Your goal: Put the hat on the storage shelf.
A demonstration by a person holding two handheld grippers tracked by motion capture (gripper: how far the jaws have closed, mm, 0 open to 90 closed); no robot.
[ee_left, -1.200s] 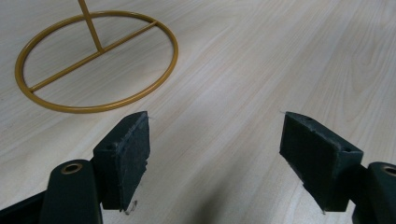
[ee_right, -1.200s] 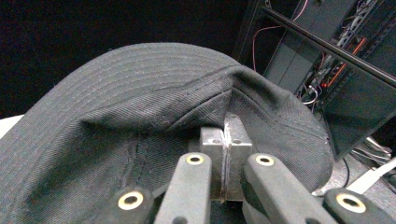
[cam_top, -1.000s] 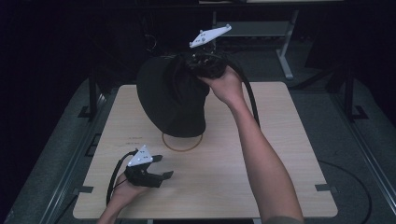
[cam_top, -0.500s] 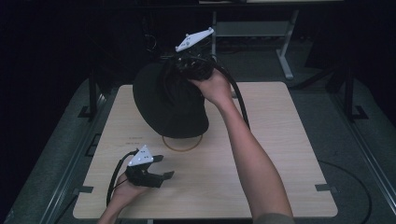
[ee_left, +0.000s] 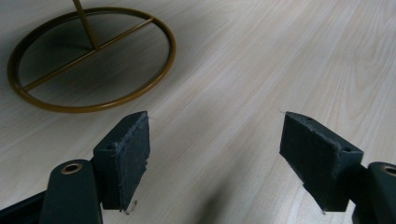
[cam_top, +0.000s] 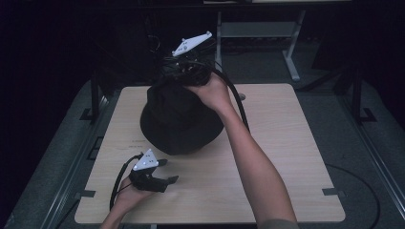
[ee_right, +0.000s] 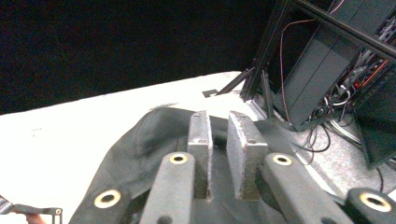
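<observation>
A black bucket hat (cam_top: 179,119) sits in the middle of the wooden table (cam_top: 286,143), draped over a stand. My right gripper (cam_top: 187,71) is at the hat's crown, far side. In the right gripper view its jaws have just been opening: the pads (ee_right: 200,135) stand a narrow gap apart above the hat's cloth (ee_right: 140,149), with nothing pinched between them. My left gripper (cam_top: 168,171) rests near the front left of the table, open and empty. In the left gripper view (ee_left: 215,126) the stand's gold ring base (ee_left: 172,49) lies on the wood just ahead.
The right gripper's black cable (cam_top: 239,102) arcs over the table beside the forearm. A white table frame (cam_top: 289,52) stands behind the far edge. An equipment rack with loose wires (ee_right: 327,70) lies beyond the table.
The hat has come down over the stand and now hides its ring base in the high view. My right hand moved left and slightly down with it. The left gripper stayed put.
</observation>
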